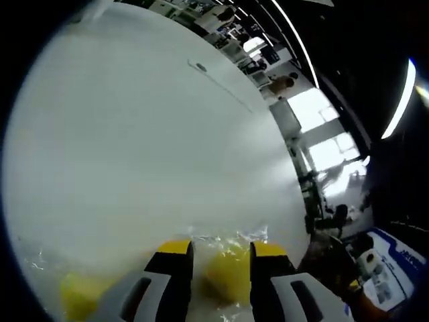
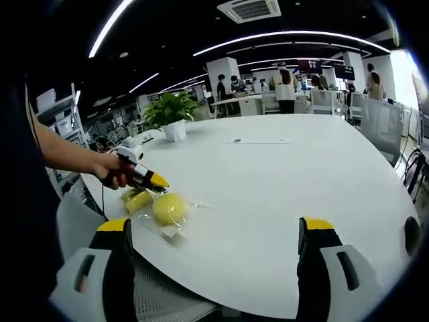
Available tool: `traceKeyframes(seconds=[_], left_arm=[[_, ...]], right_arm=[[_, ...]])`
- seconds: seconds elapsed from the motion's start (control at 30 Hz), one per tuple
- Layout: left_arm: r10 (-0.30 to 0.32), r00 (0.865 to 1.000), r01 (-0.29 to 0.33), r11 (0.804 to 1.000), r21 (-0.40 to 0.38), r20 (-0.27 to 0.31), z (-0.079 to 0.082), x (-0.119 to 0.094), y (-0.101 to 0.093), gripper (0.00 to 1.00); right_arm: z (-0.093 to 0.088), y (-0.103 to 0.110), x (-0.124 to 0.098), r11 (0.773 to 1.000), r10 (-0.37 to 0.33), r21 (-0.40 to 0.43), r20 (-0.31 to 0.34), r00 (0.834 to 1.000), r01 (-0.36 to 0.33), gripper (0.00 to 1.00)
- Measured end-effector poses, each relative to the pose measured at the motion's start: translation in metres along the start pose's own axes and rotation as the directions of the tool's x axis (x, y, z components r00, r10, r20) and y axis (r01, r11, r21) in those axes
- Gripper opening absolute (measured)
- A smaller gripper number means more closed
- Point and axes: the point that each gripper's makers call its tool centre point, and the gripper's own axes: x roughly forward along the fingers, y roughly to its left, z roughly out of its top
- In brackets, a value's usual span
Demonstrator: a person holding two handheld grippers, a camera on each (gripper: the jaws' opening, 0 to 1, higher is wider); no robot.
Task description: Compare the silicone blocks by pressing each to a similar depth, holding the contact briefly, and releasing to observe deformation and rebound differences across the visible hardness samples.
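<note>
L gripper [image 1: 221, 258] straddling yellow block [image 1: 226, 274] in clear wrap, jaws apart | blocks nr table [image 2: 281, 181] near-left edge | R gripper [image 2: 214, 235] hanging back, jaws wide apart | step: pressing | next: prob. hold, release, 2nd block [image 2: 137, 200]

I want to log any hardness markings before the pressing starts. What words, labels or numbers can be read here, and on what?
None can be read.
Yellow blocks in clear wrap: no marking shows.
Blue and white sheet in the left gripper view: print too blurred.
Hanging screens in the right gripper view: too small.
</note>
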Motion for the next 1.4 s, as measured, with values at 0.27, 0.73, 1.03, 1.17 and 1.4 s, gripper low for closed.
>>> traceKeyframes(seconds=[0.27, 0.73, 1.03, 1.17, 1.4], left_arm=[[0.038, 0.999, -0.038, 0.999, -0.019, -0.008, -0.001, 0.002, 0.007, 0.21], [0.119, 0.992, -0.118, 0.992, 0.051, -0.028, -0.004, 0.008, 0.012, 0.1], [0.121, 0.992, -0.117, 0.99, 0.083, -0.042, -0.005, 0.013, 0.008, 0.0], [0.13, 0.991, -0.129, 0.991, 0.039, -0.043, -0.006, 0.011, 0.009, 0.0], [0.102, 0.994, -0.102, 0.995, -0.001, -0.026, -0.004, 0.008, 0.004, 0.0]], right_arm=[[-0.001, -0.001, 0.0, 1.0, -0.005, 0.005, -0.005, 1.0, 0.005, 0.96], [-0.006, 0.0, 0.001, 1.0, -0.007, 0.015, -0.013, 1.0, 0.007, 0.96], [-0.005, -0.002, 0.001, 1.0, -0.008, 0.016, -0.011, 1.0, 0.008, 0.96], [-0.005, -0.002, 0.001, 1.0, -0.006, 0.014, -0.011, 1.0, 0.007, 0.96], [-0.006, -0.002, 0.0, 1.0, -0.006, 0.016, -0.009, 1.0, 0.006, 0.96]])
